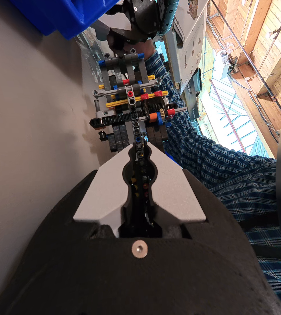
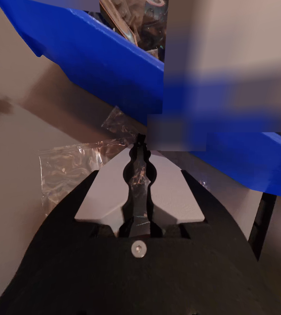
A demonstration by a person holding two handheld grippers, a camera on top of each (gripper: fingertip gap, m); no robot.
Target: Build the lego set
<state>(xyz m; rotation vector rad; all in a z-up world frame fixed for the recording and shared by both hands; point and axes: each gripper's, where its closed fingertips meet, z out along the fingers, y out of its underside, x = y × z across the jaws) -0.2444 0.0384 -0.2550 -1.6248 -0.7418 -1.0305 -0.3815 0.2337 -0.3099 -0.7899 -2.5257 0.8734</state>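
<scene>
Left claw (image 1: 139, 146) clamped on lego assembly (image 1: 133, 102), long axis pointing away, right claw (image 2: 140, 144) pinching small black piece (image 2: 140, 137)

The left gripper (image 1: 139, 146) was clamped on the near end of a long dark perforated beam (image 1: 135, 121) of the lego assembly (image 1: 133, 95), its pale fingers (image 1: 112, 179) closed against the beam's sides. The assembly, with grey beams, yellow axles and a black toothed rack (image 1: 117, 118), stretched away over the worktop (image 1: 25, 110). At its far end the right gripper (image 1: 119, 51) touched the top. A blue bin (image 1: 64, 17) sat beyond, a plaid sleeve (image 1: 213, 162) to the right.
</scene>
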